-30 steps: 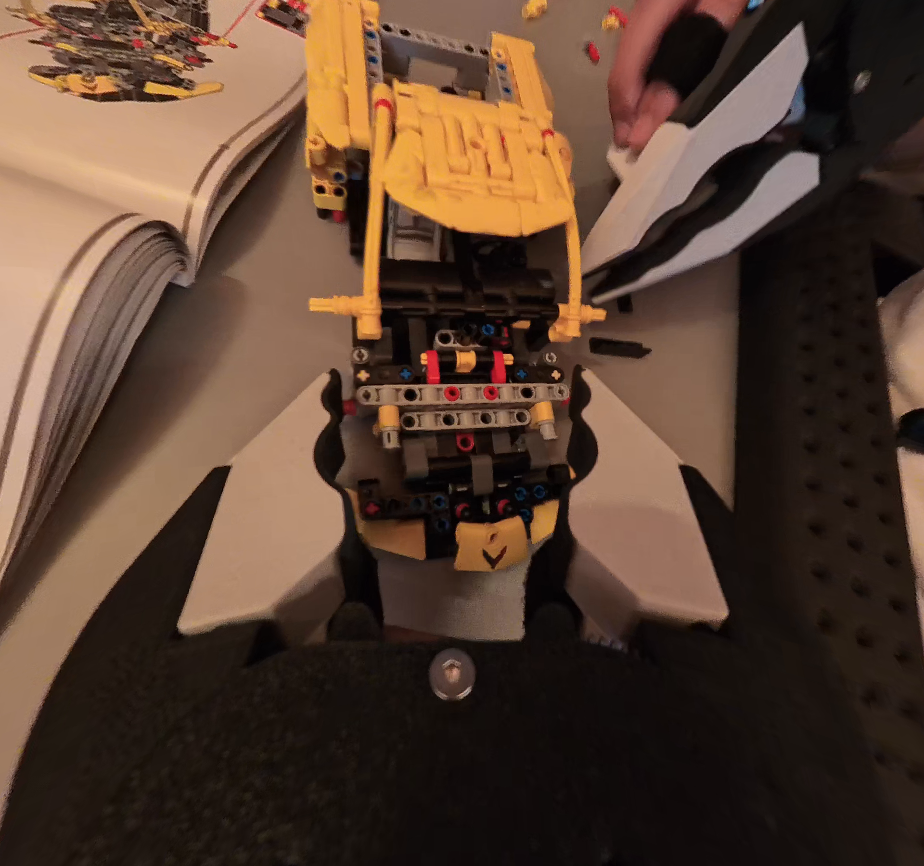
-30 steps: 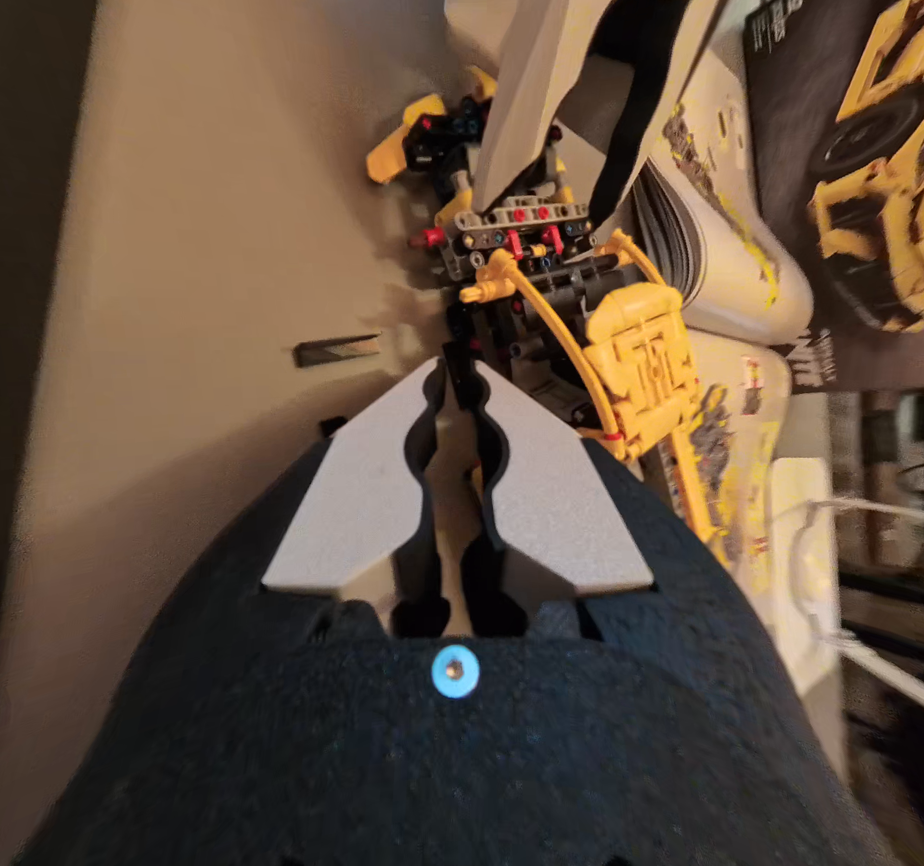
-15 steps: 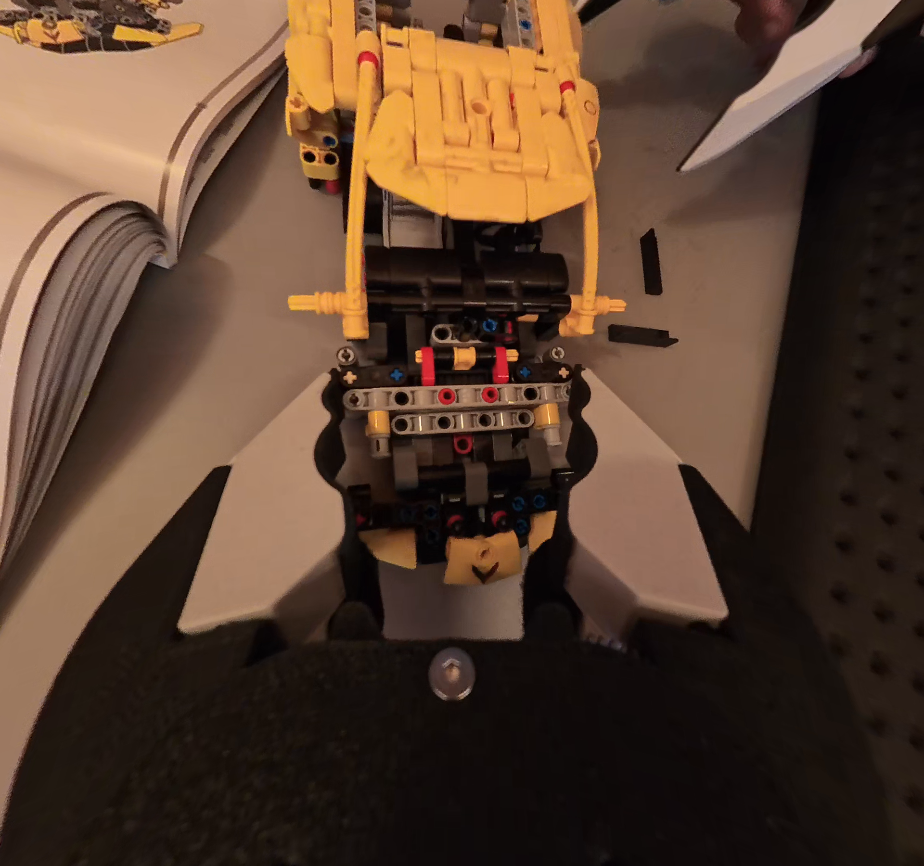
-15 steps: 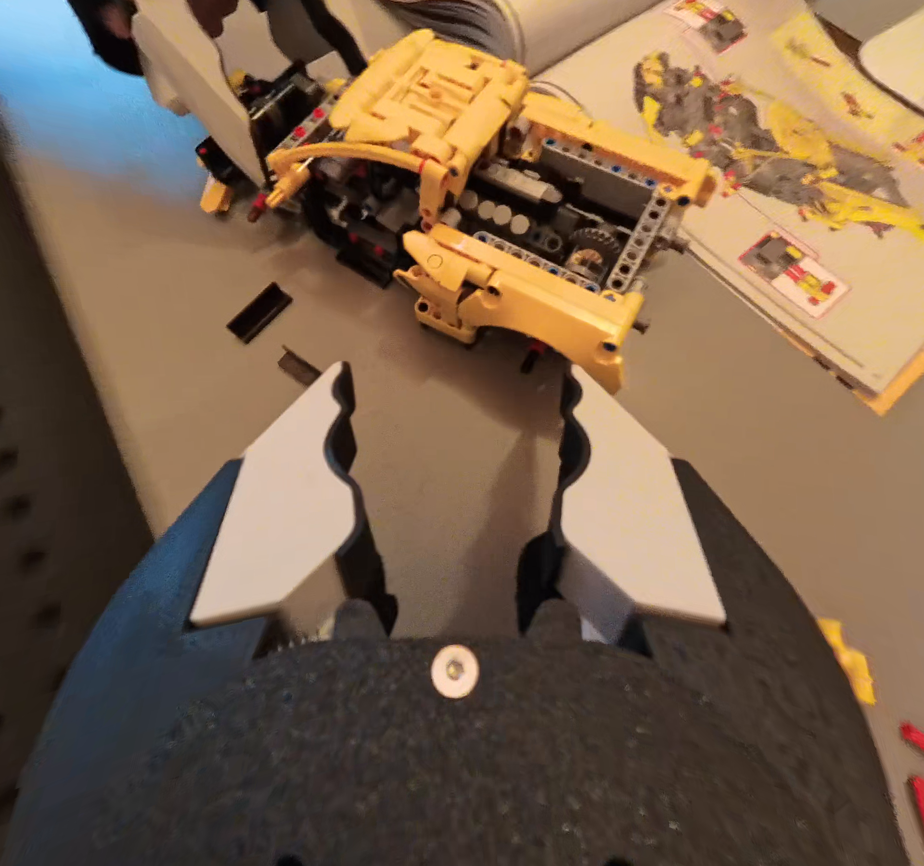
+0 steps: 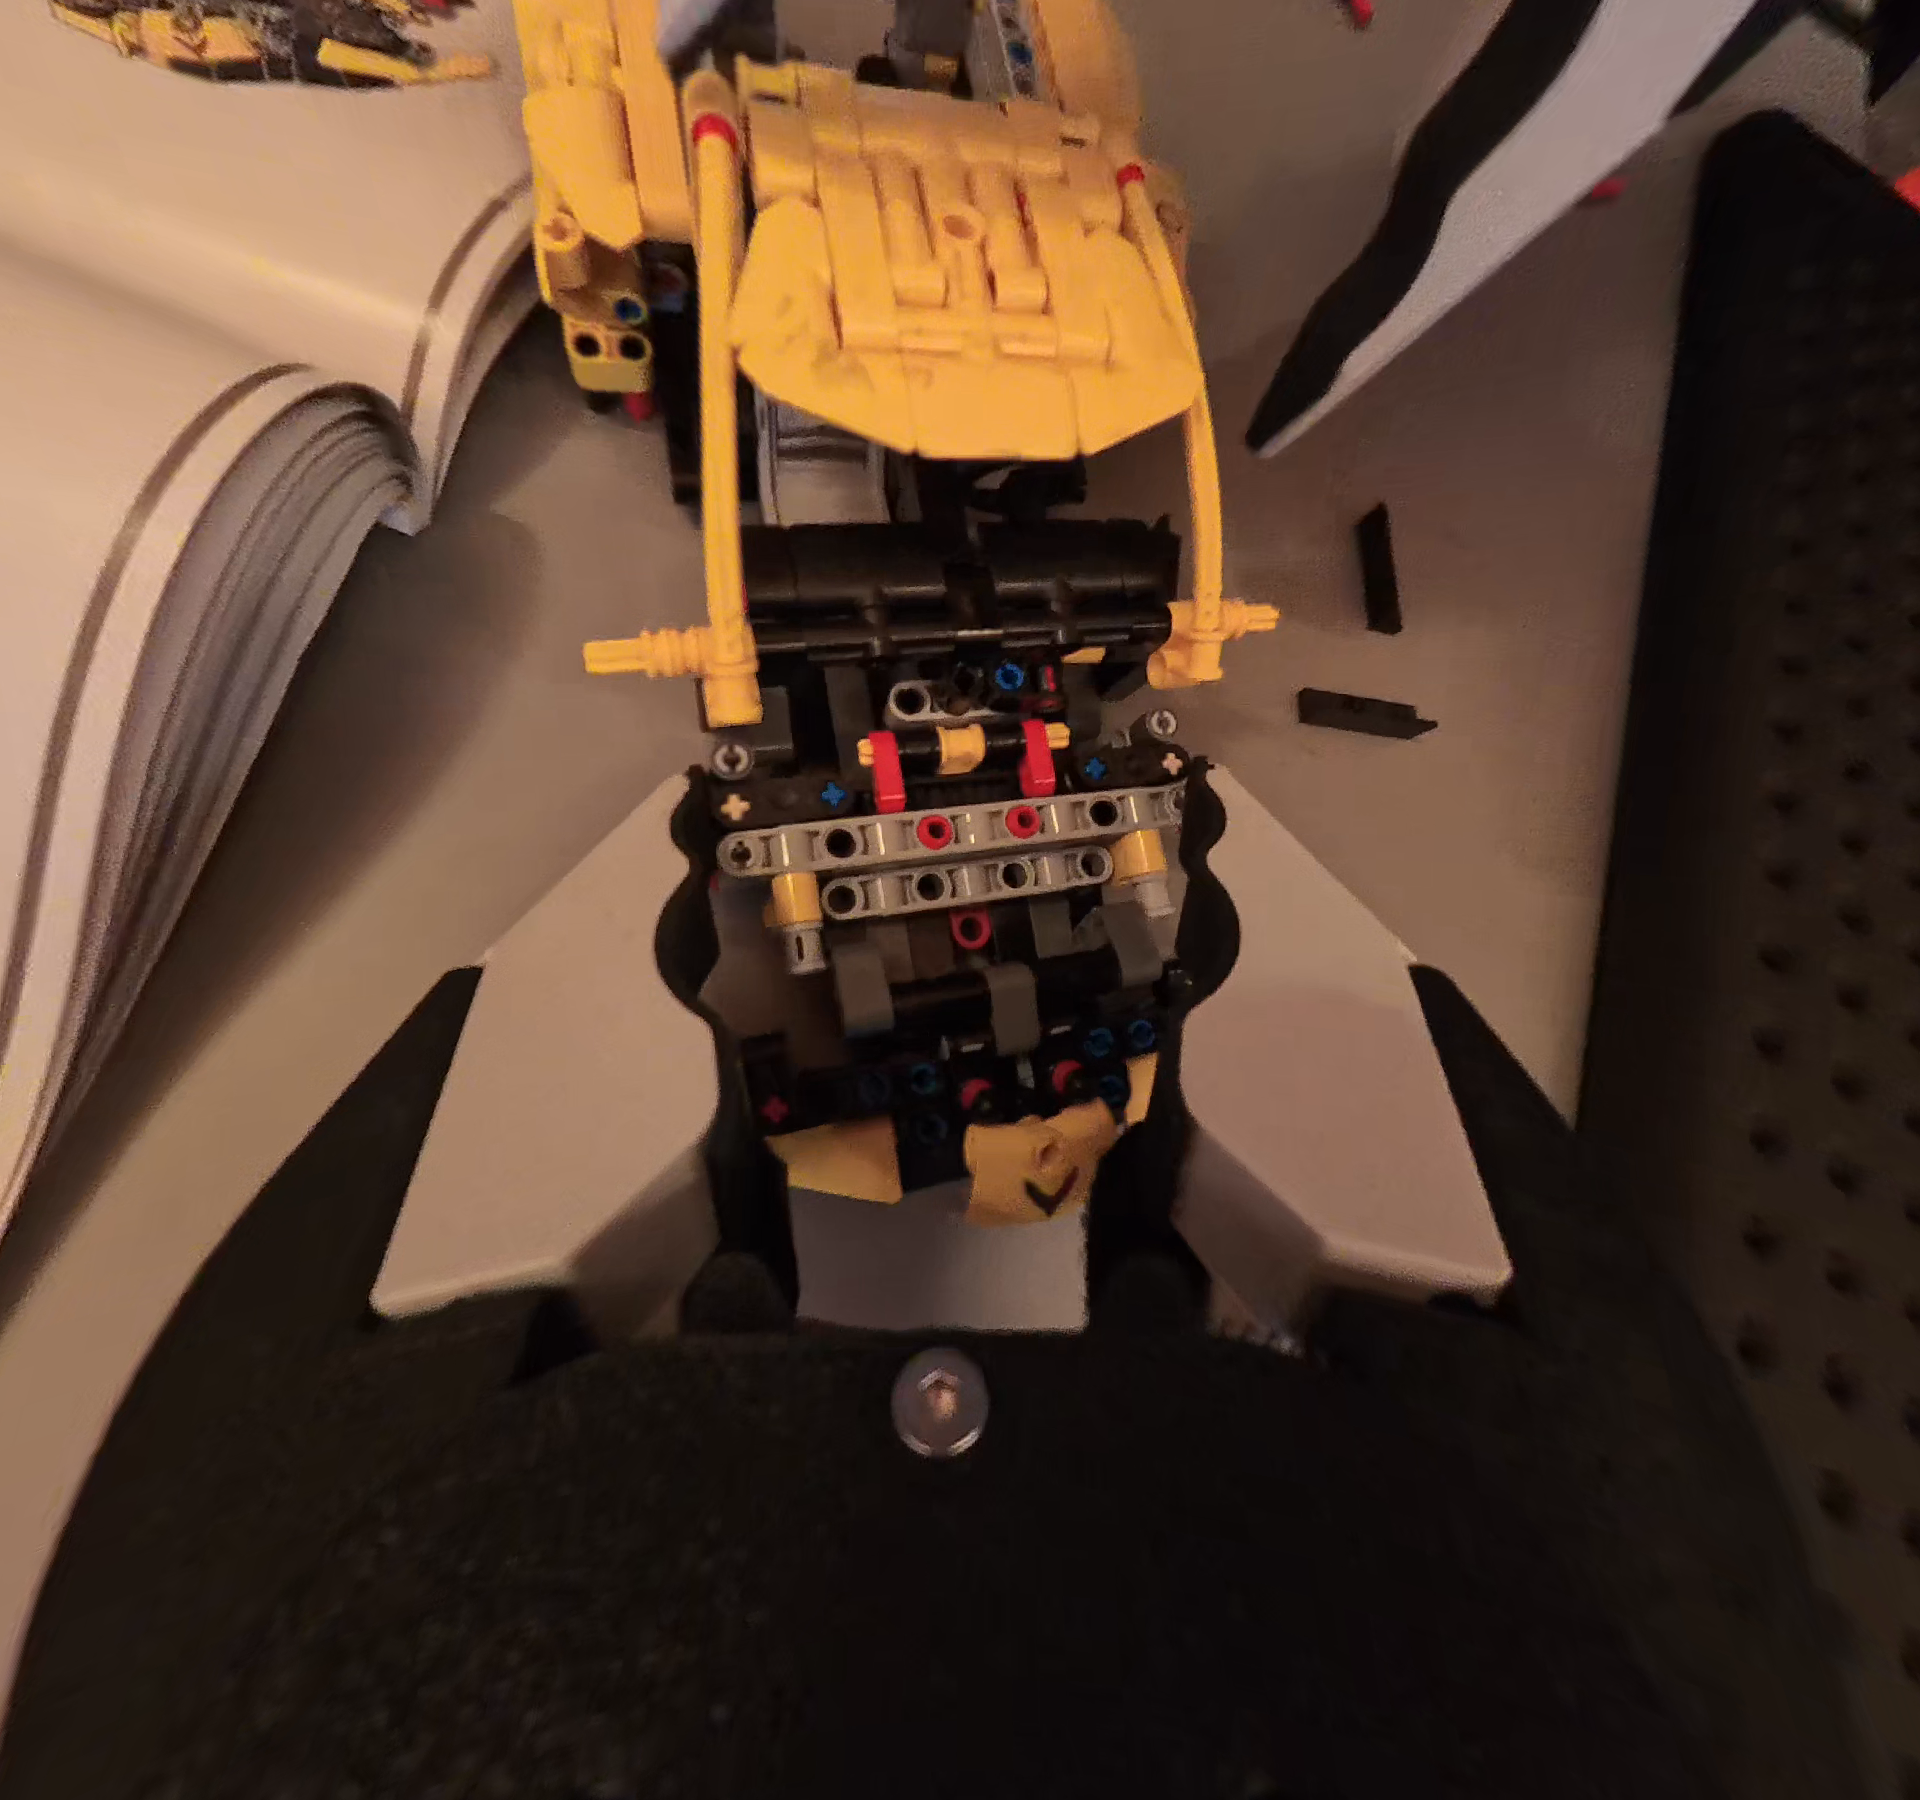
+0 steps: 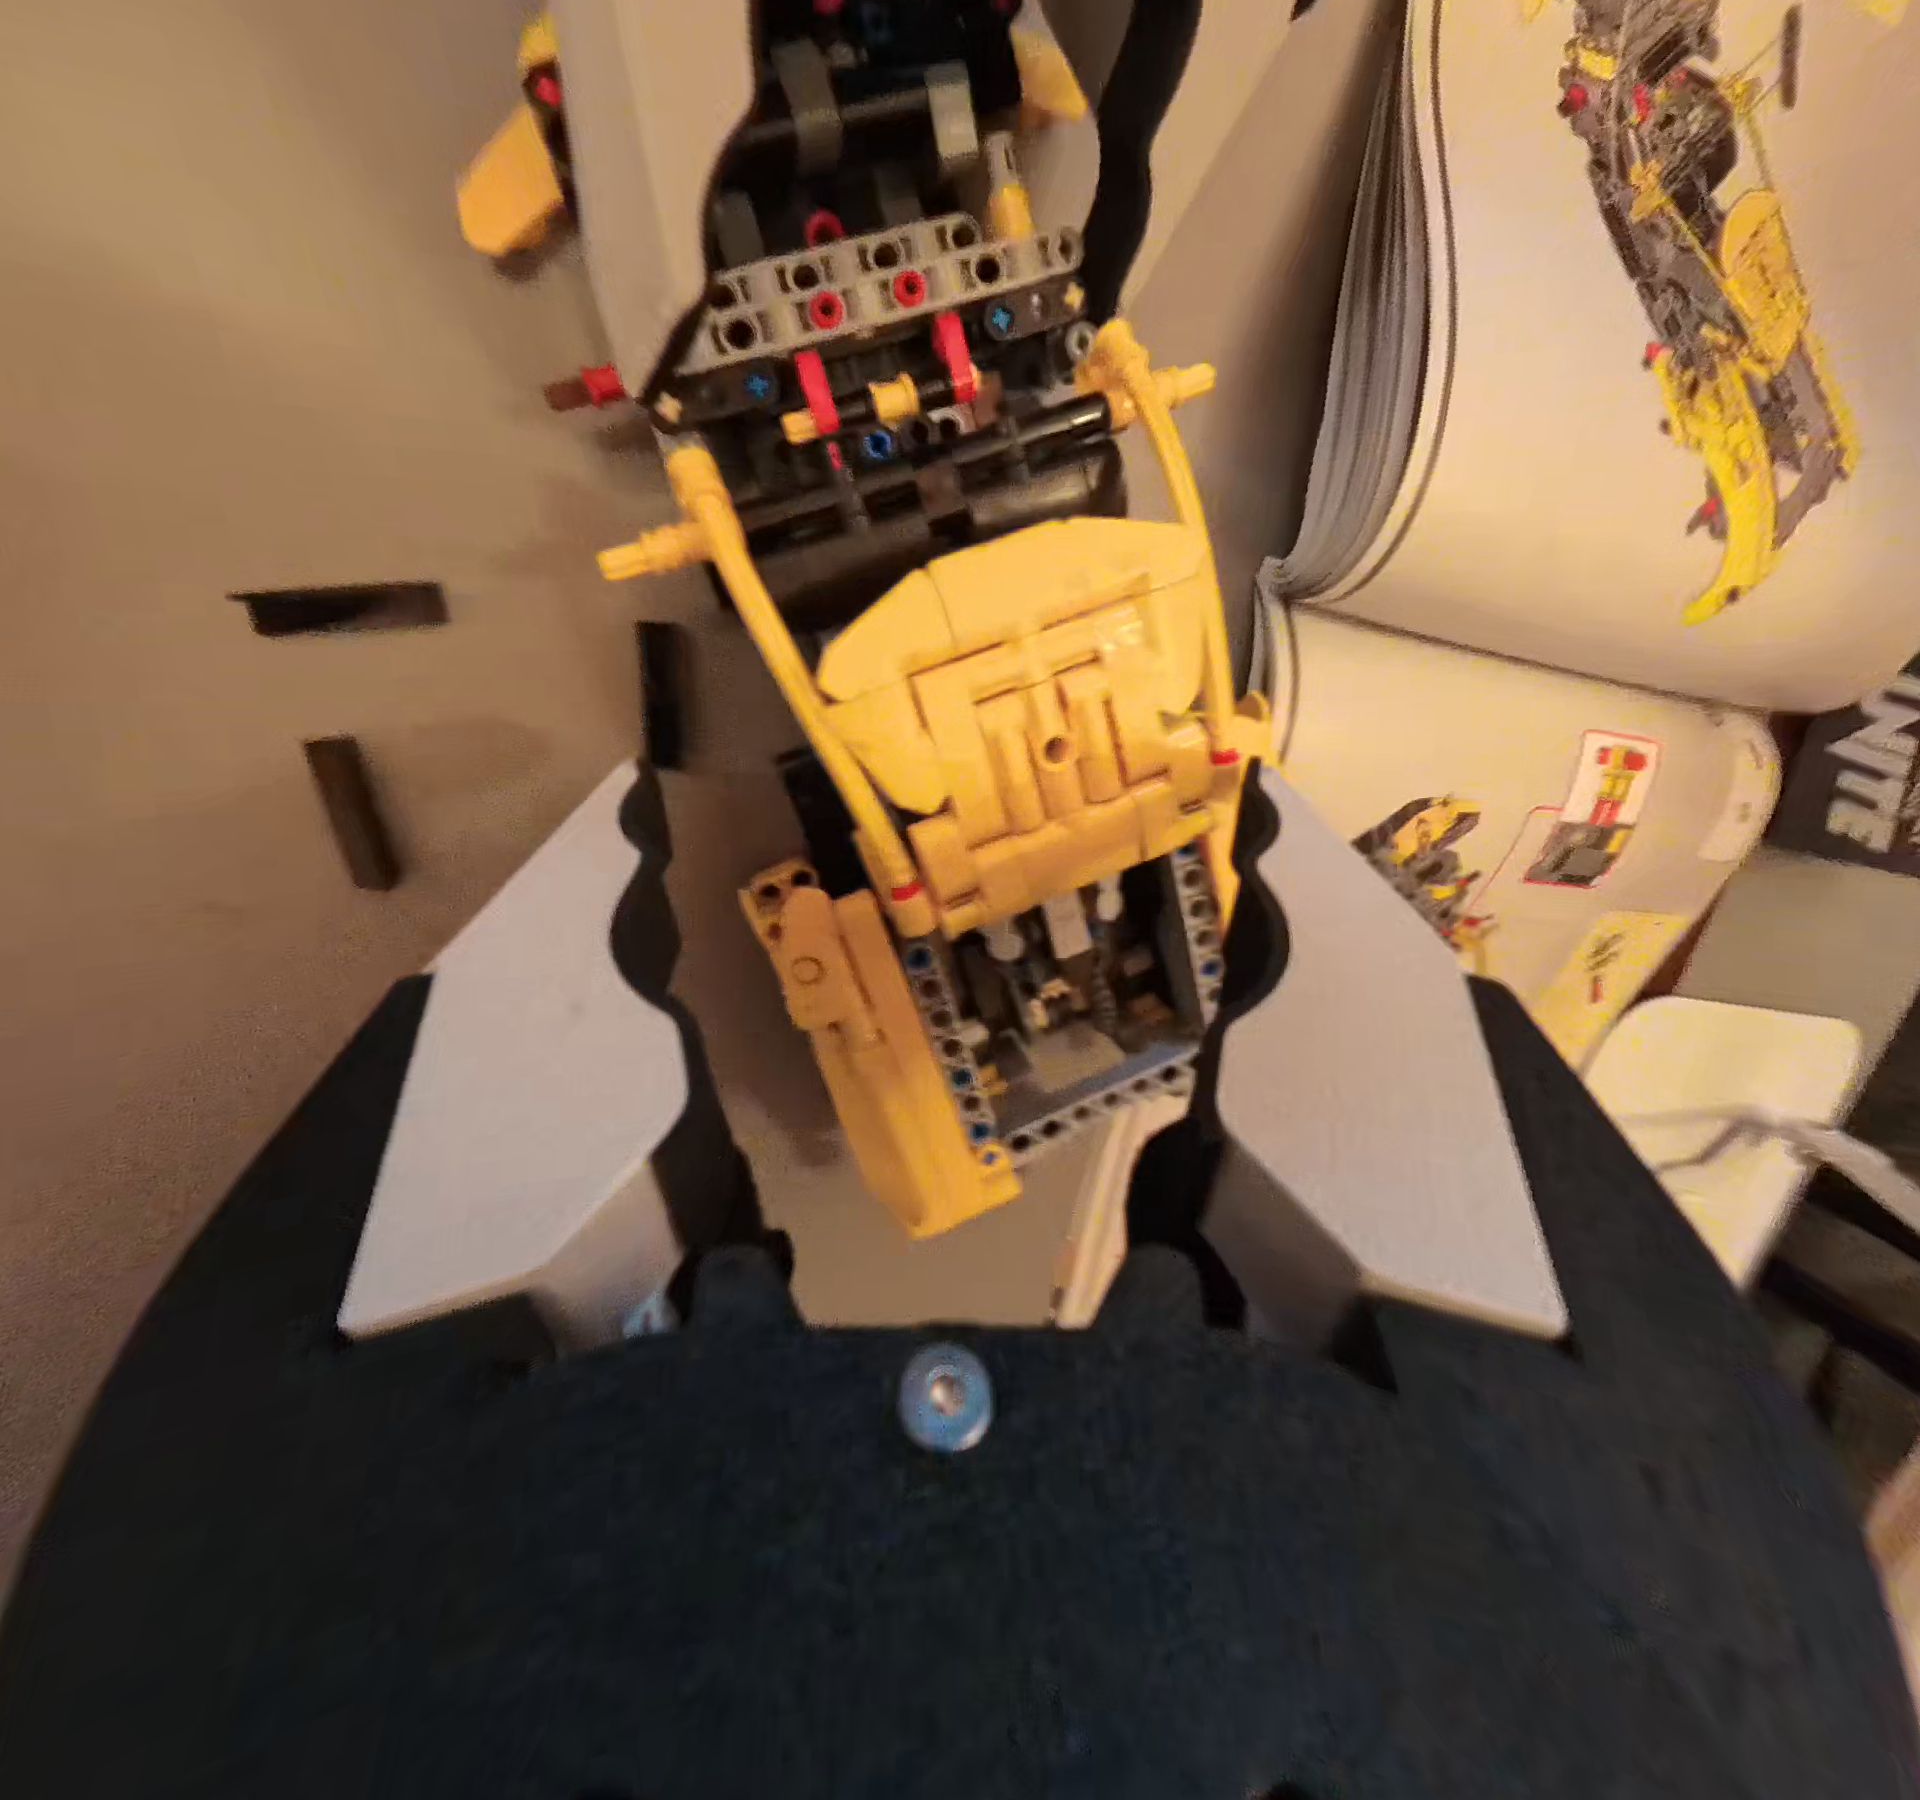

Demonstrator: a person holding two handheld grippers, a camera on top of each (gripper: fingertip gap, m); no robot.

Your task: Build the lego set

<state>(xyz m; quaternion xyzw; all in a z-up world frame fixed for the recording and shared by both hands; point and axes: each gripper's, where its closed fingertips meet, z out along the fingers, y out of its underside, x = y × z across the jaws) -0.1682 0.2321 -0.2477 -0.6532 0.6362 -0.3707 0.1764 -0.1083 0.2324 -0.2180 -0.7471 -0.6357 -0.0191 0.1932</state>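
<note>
The left wrist view looks steeply down along the left gripper (image 5: 940,784) from the nose end of the yellow car model (image 5: 935,545), very close. The right wrist view looks down along the right gripper (image 6: 940,794) from the opposite, tail end, equally close (so each camera faces the other). Both share the model (image 6: 966,670), the open instruction book (image 5: 218,420) (image 6: 1621,316) beside it, and the grey tabletop (image 5: 436,711) (image 6: 260,379).

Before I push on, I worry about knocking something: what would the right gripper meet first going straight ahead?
The yellow car model. Its rear end already sits between the open right gripper fingers, so it would likely press into the model almost at once. Depth is unclear.
</note>
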